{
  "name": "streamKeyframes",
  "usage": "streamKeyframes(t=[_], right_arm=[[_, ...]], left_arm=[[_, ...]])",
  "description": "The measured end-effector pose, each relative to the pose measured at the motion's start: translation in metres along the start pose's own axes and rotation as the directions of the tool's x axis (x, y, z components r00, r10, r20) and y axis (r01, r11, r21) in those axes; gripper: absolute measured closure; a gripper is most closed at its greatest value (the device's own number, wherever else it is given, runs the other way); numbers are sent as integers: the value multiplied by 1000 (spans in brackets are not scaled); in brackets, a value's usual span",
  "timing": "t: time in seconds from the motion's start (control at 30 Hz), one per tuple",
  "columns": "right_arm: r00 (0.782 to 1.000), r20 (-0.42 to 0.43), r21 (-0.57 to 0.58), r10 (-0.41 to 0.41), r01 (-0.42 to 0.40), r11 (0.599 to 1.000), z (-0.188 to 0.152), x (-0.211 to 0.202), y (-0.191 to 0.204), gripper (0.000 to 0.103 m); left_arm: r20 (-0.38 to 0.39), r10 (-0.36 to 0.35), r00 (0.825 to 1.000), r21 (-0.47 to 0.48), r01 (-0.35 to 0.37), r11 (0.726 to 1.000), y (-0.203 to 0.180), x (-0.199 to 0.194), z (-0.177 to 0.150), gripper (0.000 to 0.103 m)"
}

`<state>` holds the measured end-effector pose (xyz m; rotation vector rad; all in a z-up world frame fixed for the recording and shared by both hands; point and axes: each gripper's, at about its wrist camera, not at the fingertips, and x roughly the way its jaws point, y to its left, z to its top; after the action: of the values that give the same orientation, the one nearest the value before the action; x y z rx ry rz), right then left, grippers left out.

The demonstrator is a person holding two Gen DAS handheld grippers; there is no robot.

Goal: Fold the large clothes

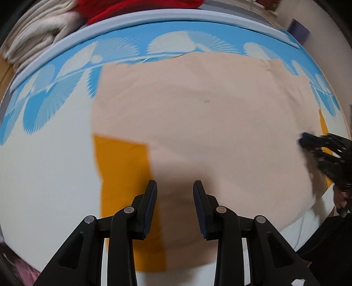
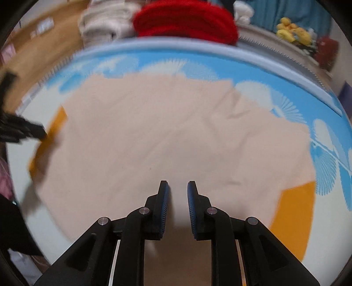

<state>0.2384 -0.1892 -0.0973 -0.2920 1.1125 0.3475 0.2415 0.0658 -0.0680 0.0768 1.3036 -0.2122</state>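
A large pale peach garment [image 1: 209, 123] lies spread flat on the bed, with orange parts showing at its left [image 1: 123, 182] and right edges. It also fills the right wrist view [image 2: 167, 136], with orange at the lower right [image 2: 294, 220] and left. My left gripper [image 1: 175, 187] is open and empty, over the garment's near left edge. My right gripper [image 2: 178, 187] is open and empty, over the garment's near edge. Each gripper shows at the side of the other's view [image 1: 308, 138] [image 2: 33, 131].
The bed has a white and blue patterned sheet [image 1: 44, 105] with a pale blue border [image 1: 154, 22]. Folded cream clothes [image 2: 103, 19] and a red knit pile [image 2: 187, 19] lie behind it. Yellow soft toys [image 2: 292, 30] sit at the back right.
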Motion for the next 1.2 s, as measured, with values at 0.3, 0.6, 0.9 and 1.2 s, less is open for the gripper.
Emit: streamKeyframes(t=[0.3,0.6,0.9,1.2], right_arm=[[999,-13,102,-33,34,994,19,24,-51,84],[996,-42,223,-75,82,971,29,43,-110,84],[985,-95,350,-145,169,921,14,44,-156,84],[938,-204,331,-279,334,882,-21,23,-189,81]], left_arm=[[6,-8,1000,110,7,994,-47,42,62,73],[-21,6,1000,86,-4,996,-54,74,90,72],[68,26,997,-113,-18,993,1,82,108,69],[-3,169,986,-432,-154,889,116,64,80,77]])
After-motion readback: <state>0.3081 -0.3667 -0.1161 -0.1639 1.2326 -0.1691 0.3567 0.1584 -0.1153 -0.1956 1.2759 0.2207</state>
